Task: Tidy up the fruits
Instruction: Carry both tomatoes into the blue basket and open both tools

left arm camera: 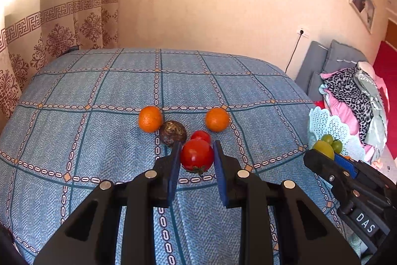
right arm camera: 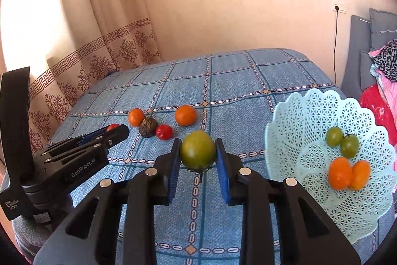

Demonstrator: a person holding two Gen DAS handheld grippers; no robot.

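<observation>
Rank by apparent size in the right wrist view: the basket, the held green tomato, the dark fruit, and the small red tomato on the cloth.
1. basket
2. green tomato, though enlarged by nearness to the camera
3. dark fruit
4. red tomato, nearly alike

1. Bedspread (right arm camera: 248, 81): blue weave, checked with dark teal lines and white chain-link bands.
2. Curtain (left arm camera: 62, 39): beige, brown floral motifs, Greek-key border.
3. Basket (right arm camera: 310, 111): pale mint, lattice-perforated.
4. Basket contents: two green tomatoes (right arm camera: 342, 142), two orange fruits (right arm camera: 348, 174).
5. On the bedspread: two orange mandarins (left arm camera: 150, 119), one dark brown mottled fruit (left arm camera: 173, 133).
6. Hand-held gripper pads: blue; bodies black.
</observation>
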